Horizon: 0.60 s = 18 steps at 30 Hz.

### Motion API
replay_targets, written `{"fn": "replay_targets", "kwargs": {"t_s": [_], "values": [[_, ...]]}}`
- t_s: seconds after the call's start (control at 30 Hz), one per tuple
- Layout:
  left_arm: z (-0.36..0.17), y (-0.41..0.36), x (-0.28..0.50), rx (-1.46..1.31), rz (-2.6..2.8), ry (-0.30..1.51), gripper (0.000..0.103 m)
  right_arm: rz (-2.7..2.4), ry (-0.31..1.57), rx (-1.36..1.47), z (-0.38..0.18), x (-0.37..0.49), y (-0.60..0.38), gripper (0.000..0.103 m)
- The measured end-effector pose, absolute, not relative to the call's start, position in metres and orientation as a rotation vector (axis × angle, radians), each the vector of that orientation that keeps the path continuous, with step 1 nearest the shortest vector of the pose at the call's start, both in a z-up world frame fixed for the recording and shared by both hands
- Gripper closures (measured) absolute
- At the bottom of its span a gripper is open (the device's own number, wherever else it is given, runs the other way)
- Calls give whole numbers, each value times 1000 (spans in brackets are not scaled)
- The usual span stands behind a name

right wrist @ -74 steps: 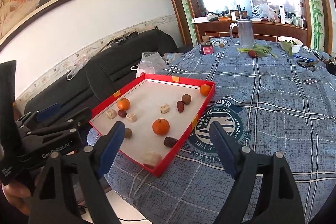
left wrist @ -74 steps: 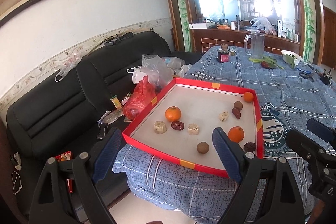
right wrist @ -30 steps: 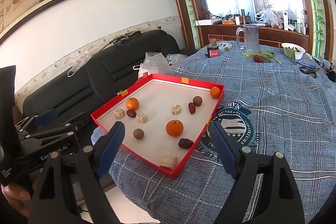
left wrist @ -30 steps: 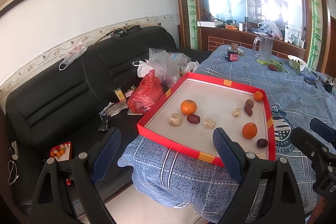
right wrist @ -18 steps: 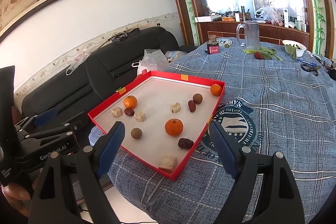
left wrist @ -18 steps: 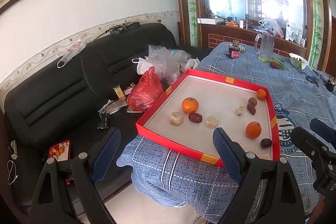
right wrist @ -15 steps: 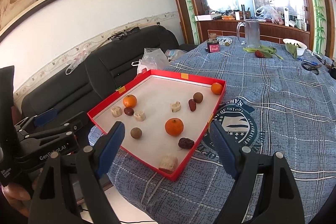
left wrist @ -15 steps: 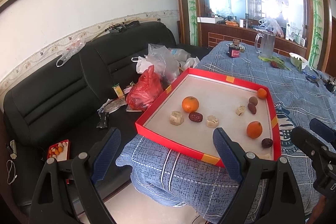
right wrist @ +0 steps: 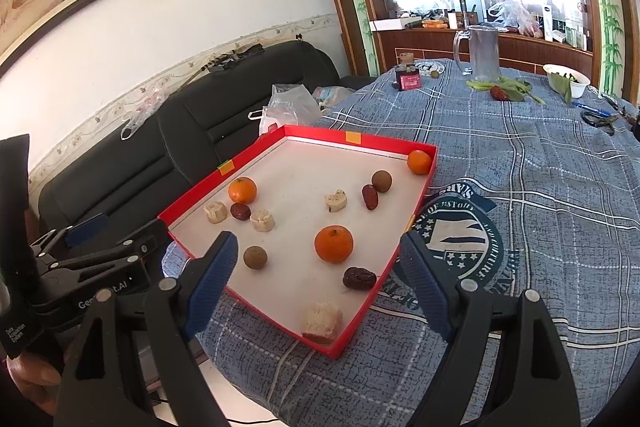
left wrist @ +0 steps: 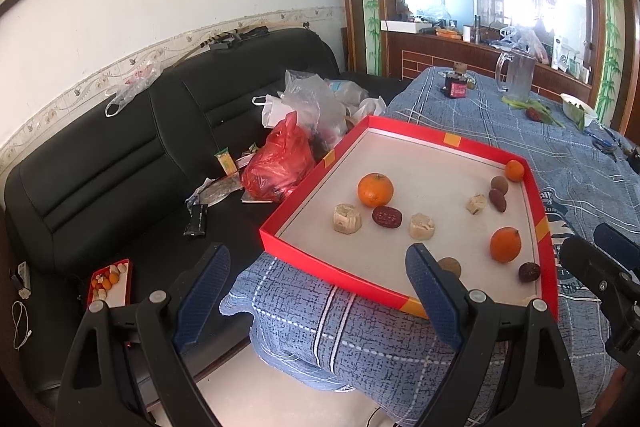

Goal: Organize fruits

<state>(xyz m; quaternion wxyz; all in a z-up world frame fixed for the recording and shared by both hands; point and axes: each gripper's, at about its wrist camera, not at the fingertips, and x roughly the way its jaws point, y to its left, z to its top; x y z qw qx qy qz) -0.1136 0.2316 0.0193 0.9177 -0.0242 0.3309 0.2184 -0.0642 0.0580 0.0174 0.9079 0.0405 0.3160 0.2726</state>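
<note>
A red tray (left wrist: 396,298) (right wrist: 224,170) sits at the table's near left corner. It holds three oranges (right wrist: 333,243) (right wrist: 242,189) (right wrist: 419,161), dark red dates (right wrist: 359,278), brown round fruits (right wrist: 255,257) and pale cake pieces (right wrist: 322,317). In the left wrist view the same oranges (left wrist: 375,189) (left wrist: 505,244) show. My left gripper (left wrist: 316,291) is open and empty, off the table's near corner. My right gripper (right wrist: 316,281) is open and empty, above the tray's near edge. The left gripper also shows in the right wrist view (right wrist: 104,255).
A blue plaid cloth covers the table (right wrist: 540,187). At the far end stand a glass pitcher (right wrist: 480,53), a small red jar (right wrist: 407,77), greens and a white bowl (right wrist: 566,79). A black sofa (left wrist: 100,167) with plastic bags (left wrist: 280,163) lies left of the table.
Both grippers have drawn back and risen a little from the tray, then held nearly still. Both stay open and empty. Nothing in the tray has moved.
</note>
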Motion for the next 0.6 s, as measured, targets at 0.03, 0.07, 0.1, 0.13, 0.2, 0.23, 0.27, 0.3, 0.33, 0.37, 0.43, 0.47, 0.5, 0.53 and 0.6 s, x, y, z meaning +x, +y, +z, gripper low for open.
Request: {"fn": "replay_targets", "kwargs": {"t_s": [0.03, 0.07, 0.1, 0.13, 0.2, 0.23, 0.27, 0.3, 0.33, 0.37, 0.43, 0.47, 0.5, 0.53, 0.6], "values": [[18, 233, -112, -49, 450, 685, 13, 562, 654, 83, 16, -63, 59, 20], [17, 233, -112, -48, 448, 688, 13, 563, 658, 83, 16, -62, 60, 20], [17, 234, -111, -48, 448, 690, 13, 563, 662, 84, 15, -61, 61, 20], [17, 235, -110, -49, 449, 691, 13, 564, 666, 84, 14, -60, 62, 20], [16, 237, -110, -51, 450, 693, 13, 564, 672, 85, 13, -57, 65, 20], [16, 238, -109, -52, 450, 694, 13, 564, 676, 85, 12, -55, 65, 20], [16, 239, -109, -52, 452, 695, 13, 566, 680, 86, 10, -53, 67, 20], [15, 239, -109, -50, 453, 695, 13, 566, 682, 87, 10, -53, 68, 20], [15, 241, -108, -49, 452, 697, 13, 566, 684, 87, 9, -52, 69, 20], [15, 241, -107, -49, 451, 698, 13, 567, 687, 88, 8, -51, 70, 20], [14, 243, -106, -47, 451, 699, 13, 568, 692, 90, 7, -49, 72, 20], [14, 243, -106, -45, 447, 700, 13, 569, 693, 90, 7, -48, 74, 20], [14, 244, -105, -44, 446, 701, 13, 569, 694, 89, 7, -47, 75, 20], [14, 244, -105, -44, 447, 702, 13, 569, 695, 89, 7, -47, 76, 20], [13, 245, -105, -44, 443, 702, 13, 571, 697, 89, 6, -45, 78, 20]]}}
